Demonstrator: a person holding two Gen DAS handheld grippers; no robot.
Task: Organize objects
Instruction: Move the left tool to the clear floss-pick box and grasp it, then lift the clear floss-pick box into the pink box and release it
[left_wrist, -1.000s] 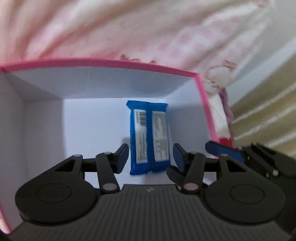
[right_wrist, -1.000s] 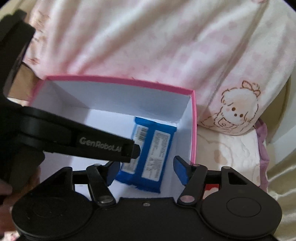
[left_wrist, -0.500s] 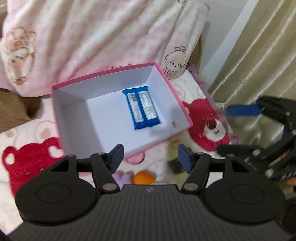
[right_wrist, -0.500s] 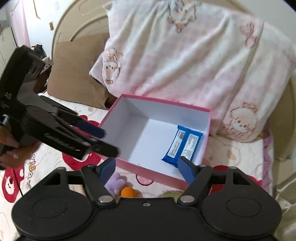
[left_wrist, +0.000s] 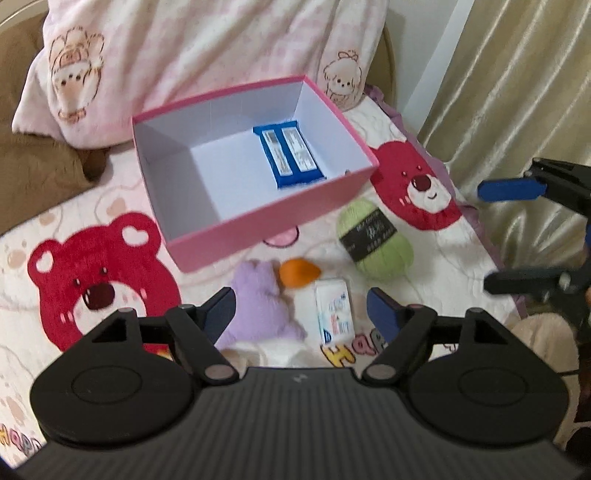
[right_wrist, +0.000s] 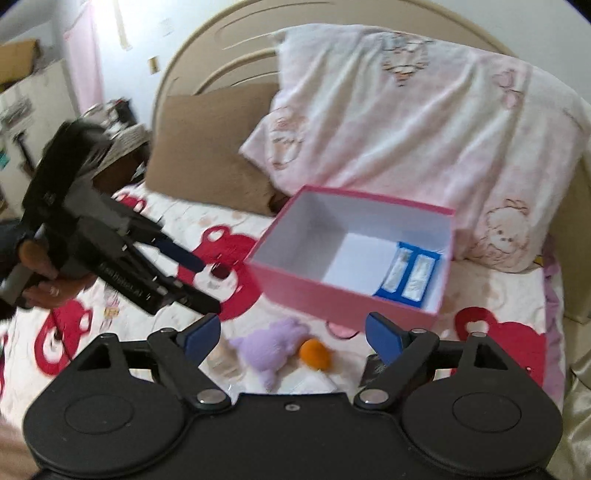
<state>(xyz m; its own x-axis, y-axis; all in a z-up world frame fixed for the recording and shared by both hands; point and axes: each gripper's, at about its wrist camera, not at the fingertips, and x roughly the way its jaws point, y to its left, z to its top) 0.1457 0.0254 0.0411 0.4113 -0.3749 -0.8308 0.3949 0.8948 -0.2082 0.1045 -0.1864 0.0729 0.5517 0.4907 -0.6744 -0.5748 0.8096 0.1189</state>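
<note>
A pink box (left_wrist: 280, 218) (right_wrist: 332, 291) with a white inside sits on the bed and holds a blue snack packet (left_wrist: 290, 157) (right_wrist: 410, 275). In front of the box lie a purple plush toy (left_wrist: 258, 299) (right_wrist: 269, 343), an orange toy (left_wrist: 297, 271) (right_wrist: 314, 352), a small white card pack (left_wrist: 332, 312) and a green yarn ball (left_wrist: 375, 236). My left gripper (left_wrist: 301, 310) is open and empty above these items. My right gripper (right_wrist: 291, 332) is open and empty, also above them.
A pink-and-white pillow (right_wrist: 424, 122) and a brown pillow (right_wrist: 207, 151) lie behind the box. A beige curtain (left_wrist: 517, 92) hangs to the right of the bed. The bedsheet (left_wrist: 92, 280) has red bear prints. The right gripper also shows in the left wrist view (left_wrist: 524, 236).
Both grippers have pulled back and up from inside the box, leaving the blue packet in it. The loose items in front of the box have come into view.
</note>
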